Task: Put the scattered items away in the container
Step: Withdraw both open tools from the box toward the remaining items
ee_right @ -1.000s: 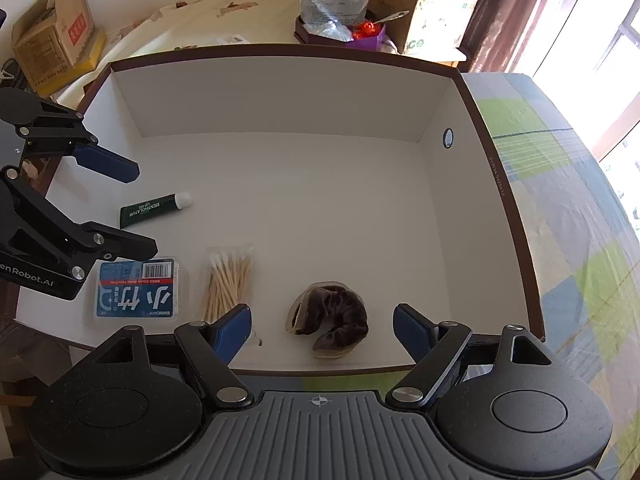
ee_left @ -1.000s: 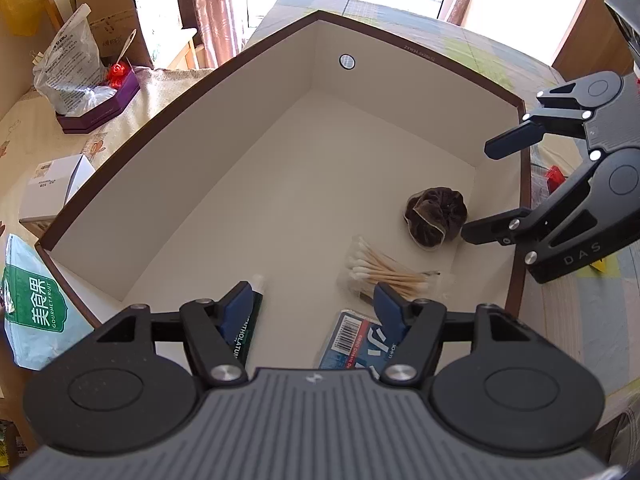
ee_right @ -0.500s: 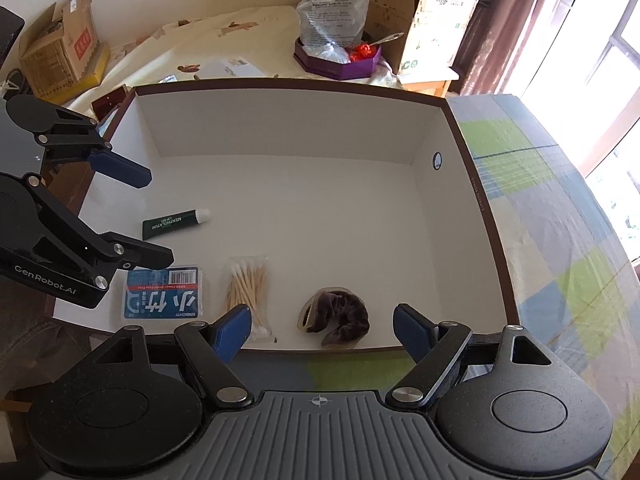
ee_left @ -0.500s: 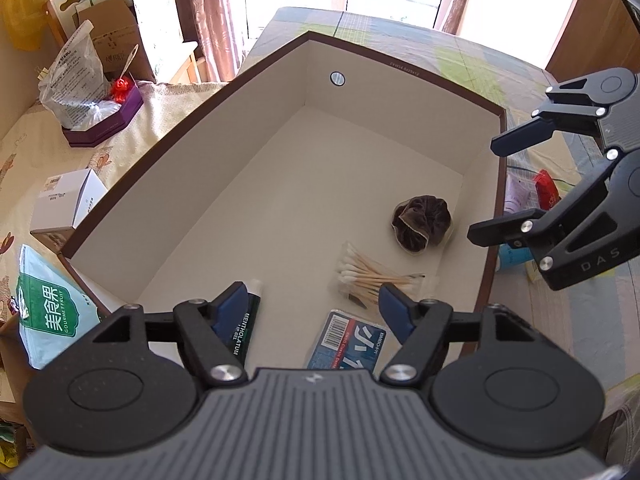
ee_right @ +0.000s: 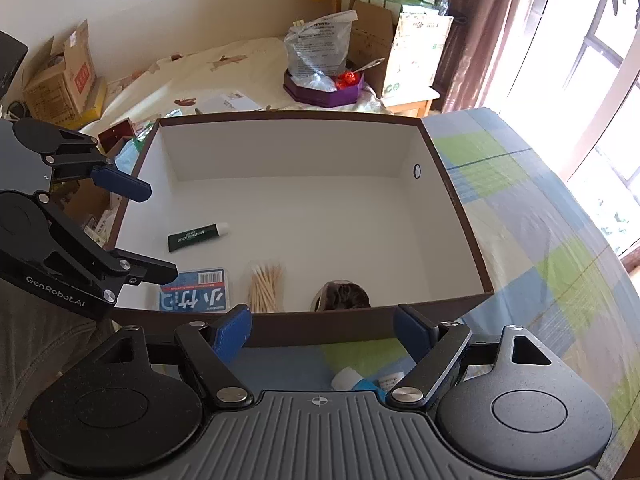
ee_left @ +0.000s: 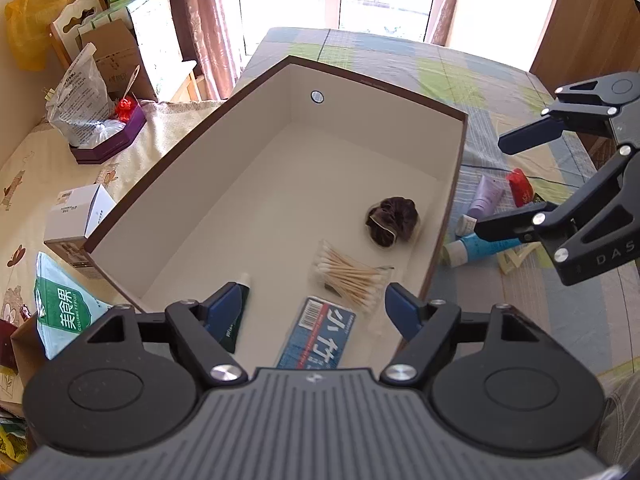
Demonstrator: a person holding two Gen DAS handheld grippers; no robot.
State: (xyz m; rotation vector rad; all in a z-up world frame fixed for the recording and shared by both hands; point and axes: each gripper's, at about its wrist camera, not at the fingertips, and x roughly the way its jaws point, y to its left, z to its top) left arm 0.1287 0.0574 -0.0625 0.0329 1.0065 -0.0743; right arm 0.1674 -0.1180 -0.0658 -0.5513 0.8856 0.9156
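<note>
Both my left tongs (ee_left: 316, 300) and right tongs (ee_right: 322, 330) gape wide, empty. The blue tube (ee_left: 478, 247) lies beside the box's (ee_left: 444, 232) right wall on the bed (ee_left: 500, 80); it looks light, soft and slick, so I'd pinch its middle.

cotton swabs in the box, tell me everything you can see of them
The cotton swabs are a loose bundle with pale wooden sticks and white tips, seemingly in a clear wrapper. They lie flat on the white floor of the brown-rimmed box, fanned slightly, between the dark scrunchie and the blue tissue pack. Neither tool touches them.
</note>
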